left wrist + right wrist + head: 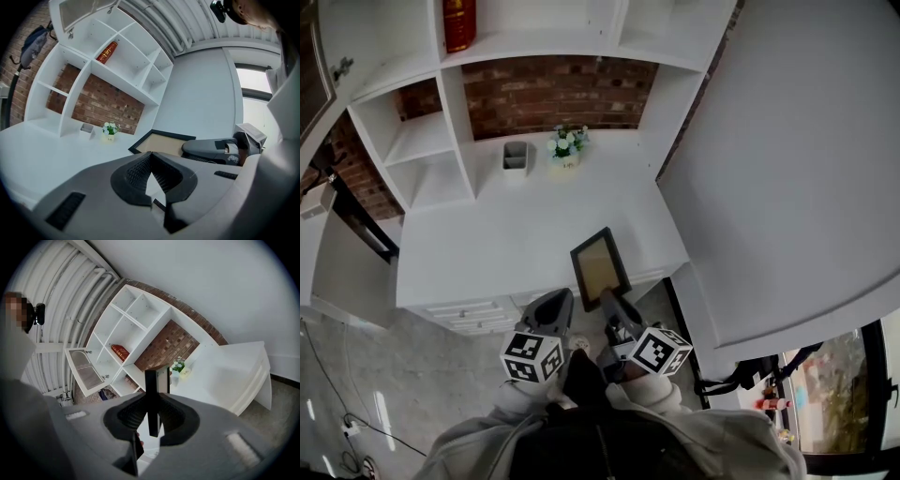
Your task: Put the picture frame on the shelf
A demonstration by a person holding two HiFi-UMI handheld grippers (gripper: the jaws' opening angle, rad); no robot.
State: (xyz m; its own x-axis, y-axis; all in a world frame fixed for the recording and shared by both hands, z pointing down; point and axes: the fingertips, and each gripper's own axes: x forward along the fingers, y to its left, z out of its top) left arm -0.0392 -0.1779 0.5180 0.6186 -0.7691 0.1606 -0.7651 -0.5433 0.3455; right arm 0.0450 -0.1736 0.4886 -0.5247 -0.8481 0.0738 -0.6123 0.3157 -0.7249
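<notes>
over the near edge of the white counter (pixel 487 253), the picture frame (pixel 600 262) is gripped by its lower edge in the right gripper (pixel 151 404), whose jaws are clamped on it. the left gripper (pixel 151 164) is closed on nothing (its pads meet). the frame is best carried steadily to an open bay of the shelf (pixel 422 141), clear of the flowers (pixel 566 142) and the grey holder (pixel 515 156), and stood down before the grip is eased.

Matt picture frame (pixel 600 262), rough brick wall (pixel 553 94)
</notes>
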